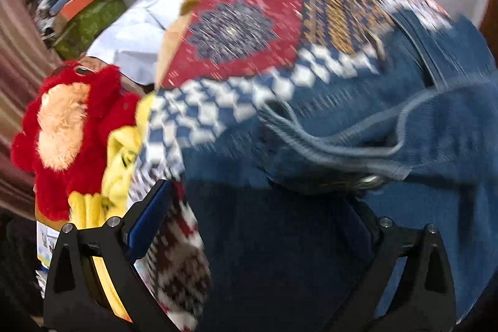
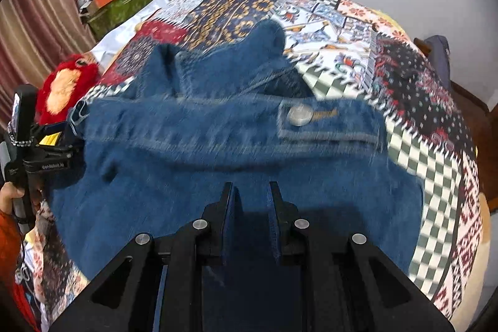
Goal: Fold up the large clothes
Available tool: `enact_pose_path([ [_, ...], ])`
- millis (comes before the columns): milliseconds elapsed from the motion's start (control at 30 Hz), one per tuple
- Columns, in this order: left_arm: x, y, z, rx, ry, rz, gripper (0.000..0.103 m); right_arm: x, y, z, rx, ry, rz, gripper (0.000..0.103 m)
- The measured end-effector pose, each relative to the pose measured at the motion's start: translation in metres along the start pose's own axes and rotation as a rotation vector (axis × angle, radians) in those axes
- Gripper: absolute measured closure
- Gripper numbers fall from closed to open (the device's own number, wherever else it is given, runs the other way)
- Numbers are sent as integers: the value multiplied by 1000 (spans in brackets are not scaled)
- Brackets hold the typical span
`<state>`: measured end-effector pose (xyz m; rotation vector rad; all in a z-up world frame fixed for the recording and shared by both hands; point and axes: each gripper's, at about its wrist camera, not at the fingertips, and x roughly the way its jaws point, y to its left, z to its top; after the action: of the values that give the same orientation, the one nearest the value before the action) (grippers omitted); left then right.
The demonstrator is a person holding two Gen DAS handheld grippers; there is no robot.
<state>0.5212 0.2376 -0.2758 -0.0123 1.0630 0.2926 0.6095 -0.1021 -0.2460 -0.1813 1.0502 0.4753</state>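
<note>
A blue denim jacket (image 2: 218,145) lies bunched on a patchwork quilt (image 2: 420,101), its metal button (image 2: 299,115) on a band facing up. My right gripper (image 2: 251,192) hovers just over the jacket's near part, fingers a narrow gap apart with nothing between them. My left gripper (image 1: 258,207) is wide open, its fingers (image 1: 152,207) spread around the jacket's left edge (image 1: 311,145); it also shows at the left of the right wrist view (image 2: 62,142). The frames are motion-blurred.
A red and peach plush toy (image 1: 68,126) and a yellow cloth (image 1: 121,164) lie at the bed's left side. White fabric (image 1: 137,36), a green box (image 2: 121,8) with clutter and a striped curtain (image 2: 37,21) stand behind. A wooden bed frame (image 2: 473,105) runs at right.
</note>
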Motion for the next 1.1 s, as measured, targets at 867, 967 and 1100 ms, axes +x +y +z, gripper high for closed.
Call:
enact_pose_path([
  [867,-97,37,0,-69,-137,-97,0,-54,57,-13,-111,-51,20,87],
  [967,-107,9,-8,-11,-148,-162,0,-47,89,-16,-163,-40,63,87],
  [1100,-99,-24,-21,45,-126,-227,0,-28,119,-23,-225,-8,68,87],
])
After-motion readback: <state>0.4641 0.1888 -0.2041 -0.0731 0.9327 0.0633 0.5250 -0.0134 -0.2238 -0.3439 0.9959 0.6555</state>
